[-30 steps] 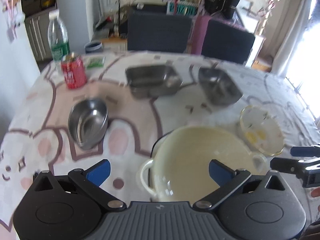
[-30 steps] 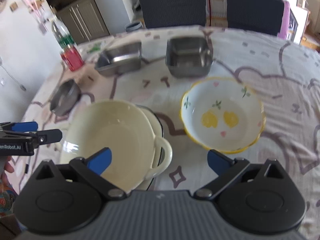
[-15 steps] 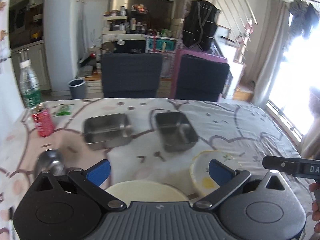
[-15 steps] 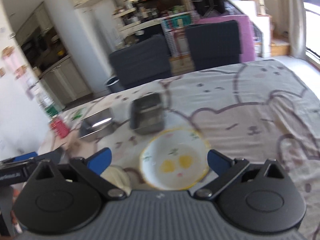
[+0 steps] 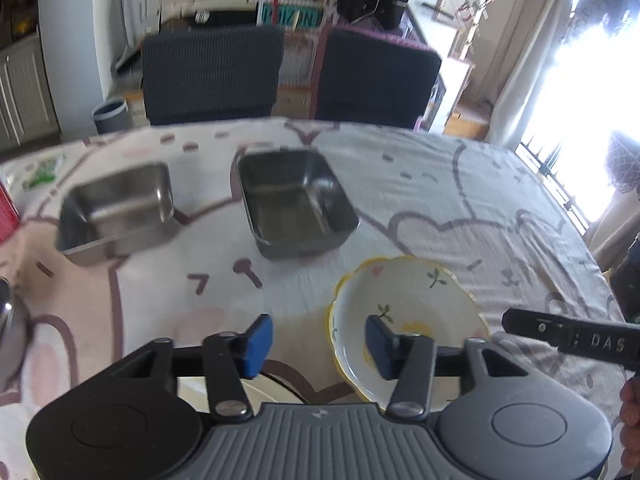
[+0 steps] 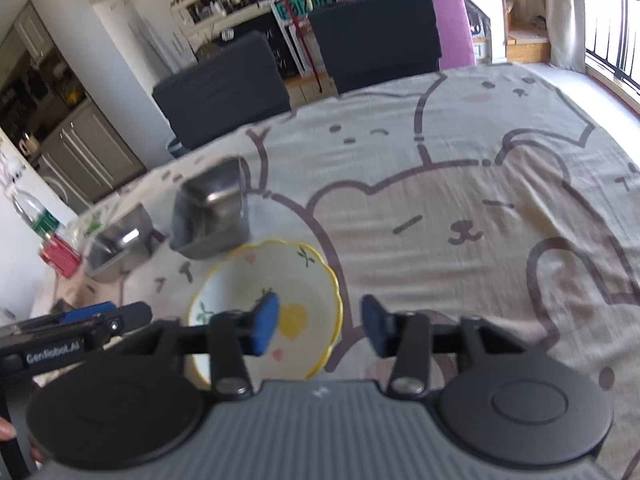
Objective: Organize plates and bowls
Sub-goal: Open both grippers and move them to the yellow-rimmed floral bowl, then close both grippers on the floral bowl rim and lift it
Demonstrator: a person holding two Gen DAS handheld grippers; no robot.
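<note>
A white floral bowl with a yellow wavy rim [image 5: 420,300] [image 6: 240,284] sits on the cartoon tablecloth. My left gripper [image 5: 318,342] hovers at the bowl's left rim, which shows between its blue pads. My right gripper [image 6: 320,328] is at the opposite rim, which also lies between its pads. Both sets of jaws are closing, with a gap still on each side of the rim. Whether any pad touches the bowl I cannot tell. Two rectangular steel trays [image 5: 120,208] [image 5: 296,200] stand behind the bowl.
A round steel bowl [image 5: 10,336] is at the left edge, with a cream pot's rim [image 5: 192,388] under my left gripper. A red can [image 6: 60,256] and a bottle [image 6: 36,212] stand far left. Two dark chairs [image 5: 212,76] line the far side. Bare cloth [image 6: 480,220] stretches to the right.
Both views swung away from the cream pot and now centre on the floral bowl. Both pairs of jaws have narrowed from wide apart to about half.
</note>
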